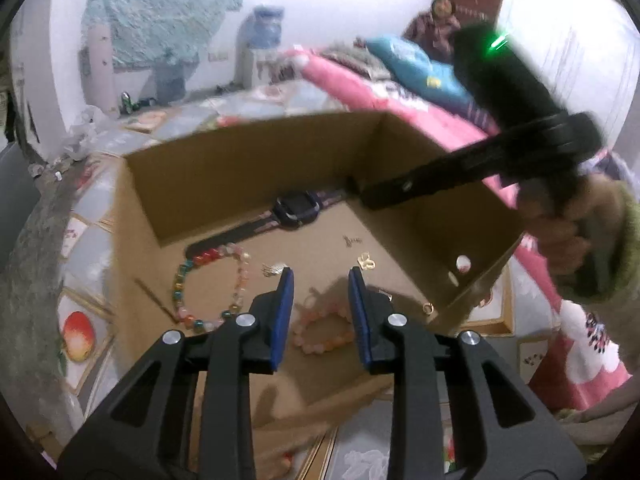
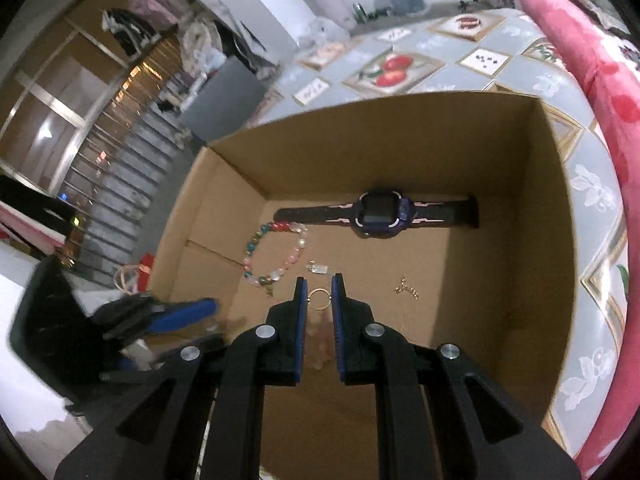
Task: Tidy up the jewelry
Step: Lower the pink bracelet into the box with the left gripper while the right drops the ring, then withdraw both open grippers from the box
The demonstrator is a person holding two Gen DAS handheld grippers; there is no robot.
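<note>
From the left wrist, the left claw (image 1: 320, 276) hangs released over the cardboard box (image 1: 248, 160), above a pink bead bracelet (image 1: 320, 330) (nothing gripped). From the right wrist, the right claw (image 2: 320, 282) pinches a gold ring (image 2: 319, 299) above the box floor, the watch (image 2: 378, 213) beyond.

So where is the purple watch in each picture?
Left wrist view: the purple watch lies left of centre, by the cardboard box's far wall.
Right wrist view: the watch lies above centre, near the far wall.
Shared landmark: the colourful bead bracelet beside it.
</note>
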